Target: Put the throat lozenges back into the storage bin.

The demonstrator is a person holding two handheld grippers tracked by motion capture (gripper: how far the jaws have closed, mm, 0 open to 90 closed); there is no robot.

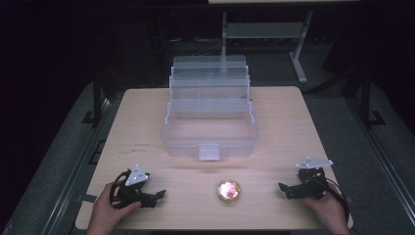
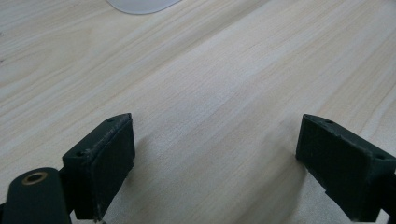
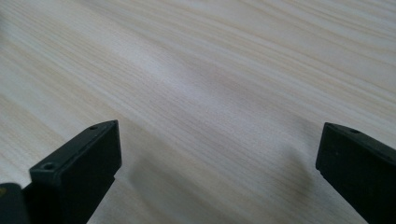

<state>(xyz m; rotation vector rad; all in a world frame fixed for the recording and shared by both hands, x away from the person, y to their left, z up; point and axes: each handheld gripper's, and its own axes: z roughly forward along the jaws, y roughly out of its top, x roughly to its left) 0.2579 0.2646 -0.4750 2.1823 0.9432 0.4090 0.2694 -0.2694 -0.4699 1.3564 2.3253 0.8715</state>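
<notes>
Both grippers, left (image 1: 157, 195) & right (image 1: 283, 187), stood open, empty. Round shiny disc (image 1: 229, 190) looked small, light, prob. slippery; better grip across its edges.

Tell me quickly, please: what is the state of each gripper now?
Left gripper: open, holding nothing, fingers wide apart above the table.
Right gripper: open, holding nothing.
</notes>
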